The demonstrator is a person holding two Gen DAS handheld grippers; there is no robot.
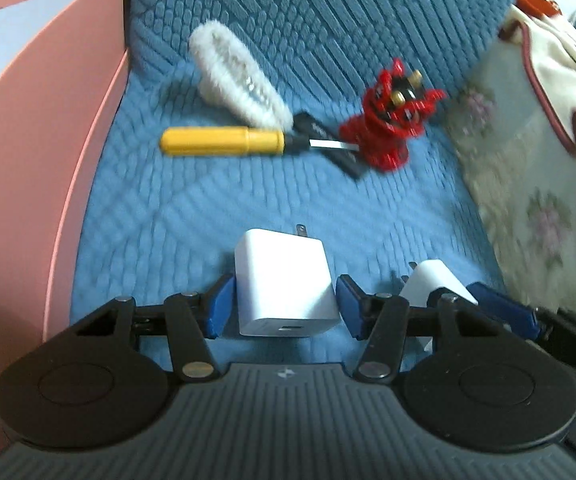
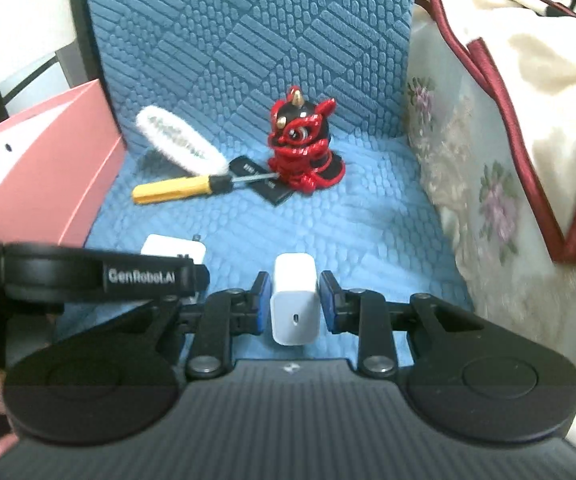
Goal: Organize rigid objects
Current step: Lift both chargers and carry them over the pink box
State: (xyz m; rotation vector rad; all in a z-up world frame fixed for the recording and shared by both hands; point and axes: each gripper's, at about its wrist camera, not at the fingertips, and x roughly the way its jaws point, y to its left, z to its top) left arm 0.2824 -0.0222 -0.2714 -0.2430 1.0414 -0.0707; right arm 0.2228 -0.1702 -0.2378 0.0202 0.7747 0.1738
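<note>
My left gripper [image 1: 284, 304] has its blue pads around a large white charger [image 1: 284, 284] on the blue seat cushion; the pads look touching or nearly so. My right gripper [image 2: 293, 300] brackets a smaller white charger [image 2: 294, 300], with a slight gap at each pad. That smaller charger also shows in the left wrist view [image 1: 432, 284], and the large one in the right wrist view [image 2: 174, 250]. Farther back lie a yellow-handled screwdriver [image 1: 224, 141], a white fluffy brush [image 1: 236, 76], a black card [image 1: 328, 144] and a red lion figurine [image 1: 388, 120].
A pink box [image 1: 28, 160] stands at the left edge of the cushion. A floral cream cloth [image 1: 528, 184] rises on the right. The blue quilted backrest [image 1: 308, 12] closes the far side. The left gripper's body [image 2: 88, 274] crosses the right wrist view.
</note>
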